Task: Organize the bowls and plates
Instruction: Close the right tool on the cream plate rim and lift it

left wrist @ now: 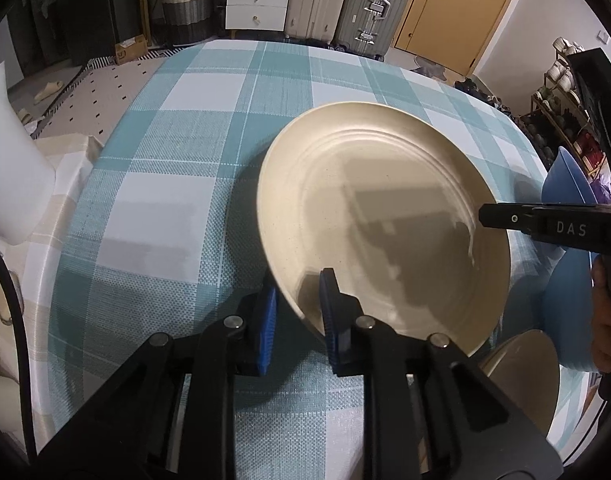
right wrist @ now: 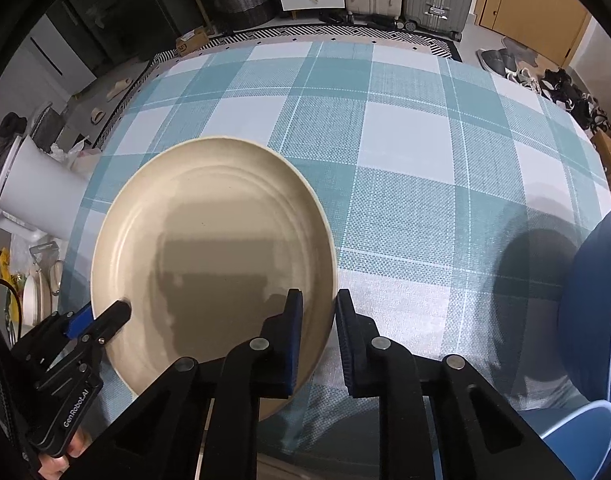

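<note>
A large cream plate (left wrist: 385, 216) is held above the checked tablecloth (left wrist: 177, 168). My left gripper (left wrist: 297, 312) is shut on its near-left rim, one blue pad under it and one inside. My right gripper (right wrist: 319, 340) is shut on the opposite rim of the same plate (right wrist: 213, 256), one finger inside and one outside. The right gripper shows in the left wrist view (left wrist: 505, 218) at the plate's right edge, and the left gripper shows in the right wrist view (right wrist: 101, 320) at its left edge. Blue bowls (right wrist: 593, 304) stand to the right.
A second cream dish (left wrist: 525, 368) lies at the near right, beside blue dishes (left wrist: 569, 184). A white cylinder (right wrist: 41, 192) stands off the table's left side. Suitcases, drawers and a basket stand on the floor beyond the far edge.
</note>
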Demonstrator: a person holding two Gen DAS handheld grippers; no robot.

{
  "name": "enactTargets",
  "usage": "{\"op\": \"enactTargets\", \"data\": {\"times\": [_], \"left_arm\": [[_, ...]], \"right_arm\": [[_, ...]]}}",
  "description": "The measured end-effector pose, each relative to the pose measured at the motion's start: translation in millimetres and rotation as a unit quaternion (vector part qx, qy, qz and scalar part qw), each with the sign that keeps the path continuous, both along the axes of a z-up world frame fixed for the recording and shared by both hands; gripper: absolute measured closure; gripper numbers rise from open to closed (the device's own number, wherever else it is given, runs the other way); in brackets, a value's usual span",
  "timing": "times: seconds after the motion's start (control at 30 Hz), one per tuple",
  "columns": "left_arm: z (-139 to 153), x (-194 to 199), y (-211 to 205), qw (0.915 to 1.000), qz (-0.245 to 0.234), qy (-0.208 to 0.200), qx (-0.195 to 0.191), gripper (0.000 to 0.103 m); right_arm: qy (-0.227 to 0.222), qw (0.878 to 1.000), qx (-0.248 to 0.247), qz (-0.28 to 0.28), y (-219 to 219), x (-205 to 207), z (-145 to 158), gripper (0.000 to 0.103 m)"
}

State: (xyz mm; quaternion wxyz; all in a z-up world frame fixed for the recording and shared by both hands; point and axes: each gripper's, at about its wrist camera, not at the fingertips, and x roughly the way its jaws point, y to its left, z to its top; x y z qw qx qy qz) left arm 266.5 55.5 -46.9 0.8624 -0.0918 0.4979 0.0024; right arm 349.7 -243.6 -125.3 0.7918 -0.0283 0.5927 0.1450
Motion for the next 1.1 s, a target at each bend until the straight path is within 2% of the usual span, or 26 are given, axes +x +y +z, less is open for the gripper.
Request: {"op": "enactTargets", "data": {"times": [0.67, 1.1], "left_arm": [[46.9, -32.5, -9.3, 0.9993, -0.003, -0.038, 0.008, 0.085], [78.2, -70.8, -28.4, 0.9982, -0.013, -0.057, 0.015, 0.085]], "right_arm": [[-0.03, 1.0, 0.007, -0.002, -7.9, -29.9, 41.3, 0.086], [-0.052, 0.999, 0.011, -0.005, -20.5, -64.7, 68.0, 0.086]]}}
